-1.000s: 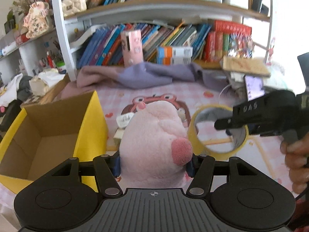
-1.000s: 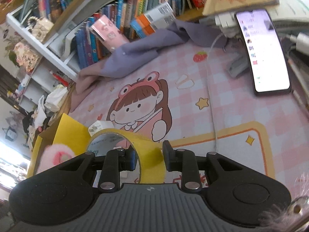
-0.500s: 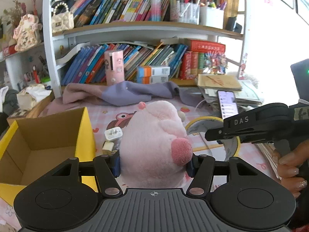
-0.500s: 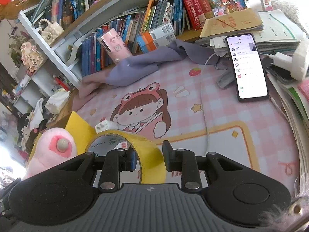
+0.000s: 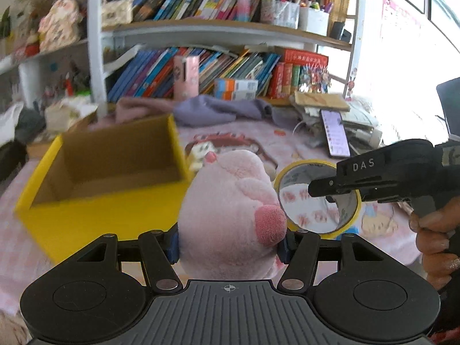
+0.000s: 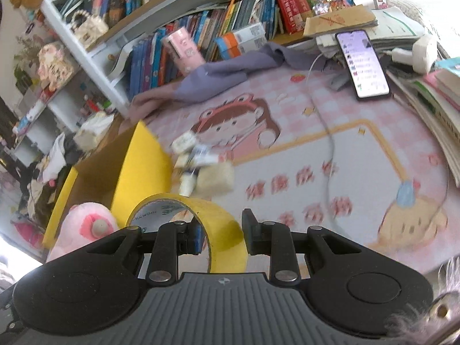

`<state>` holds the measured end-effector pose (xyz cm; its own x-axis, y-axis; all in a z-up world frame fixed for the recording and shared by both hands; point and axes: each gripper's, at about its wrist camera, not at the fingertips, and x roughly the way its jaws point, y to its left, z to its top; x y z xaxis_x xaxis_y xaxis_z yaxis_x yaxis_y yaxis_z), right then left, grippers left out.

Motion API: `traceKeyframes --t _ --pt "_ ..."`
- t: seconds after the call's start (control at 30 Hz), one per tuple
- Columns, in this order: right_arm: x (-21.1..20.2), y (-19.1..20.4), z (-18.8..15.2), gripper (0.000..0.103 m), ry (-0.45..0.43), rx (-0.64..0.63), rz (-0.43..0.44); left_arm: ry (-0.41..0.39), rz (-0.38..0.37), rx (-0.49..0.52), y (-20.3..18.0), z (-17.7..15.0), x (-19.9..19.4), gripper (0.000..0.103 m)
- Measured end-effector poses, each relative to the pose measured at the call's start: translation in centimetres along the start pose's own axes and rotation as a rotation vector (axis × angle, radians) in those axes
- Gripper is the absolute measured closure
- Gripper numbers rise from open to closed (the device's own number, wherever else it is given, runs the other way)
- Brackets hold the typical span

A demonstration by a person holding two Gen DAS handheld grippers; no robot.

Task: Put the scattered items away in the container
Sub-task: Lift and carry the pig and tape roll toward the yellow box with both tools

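My left tool [image 5: 230, 243] squeezes the pink toy [image 5: 230, 215], my right tool [image 6: 220, 237] pinches the tape [image 6: 218, 227]. Both have moved nearer the yellow box [image 5: 95, 212]; dropping comes next.

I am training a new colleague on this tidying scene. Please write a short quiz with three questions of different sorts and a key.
1. True or false: the left gripper holds the pink plush toy.
2. What does the right gripper grip? A) phone B) yellow tape roll C) book
3. What colour is the cardboard box on the outside?

Key: 1 true. 2 B, the yellow tape roll. 3 yellow.
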<state>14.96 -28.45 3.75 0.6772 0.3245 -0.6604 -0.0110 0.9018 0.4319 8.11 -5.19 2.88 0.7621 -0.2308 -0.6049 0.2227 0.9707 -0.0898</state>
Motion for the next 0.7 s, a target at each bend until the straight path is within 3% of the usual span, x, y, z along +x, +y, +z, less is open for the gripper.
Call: traceKeyframes --t 0.27,0.7 --pt "-1.7 4.8 -7.7 0.078 0.074 -0.024 -0.009 0.05 0.029 -0.112 5.4 -4.4 -4.9 0.044" --pt "-3.0 10.7 -12.4 0.078 0.12 -0.087 0.047 0.053 0.083 -0.165 9.3 -7.8 -10.0 0.044"
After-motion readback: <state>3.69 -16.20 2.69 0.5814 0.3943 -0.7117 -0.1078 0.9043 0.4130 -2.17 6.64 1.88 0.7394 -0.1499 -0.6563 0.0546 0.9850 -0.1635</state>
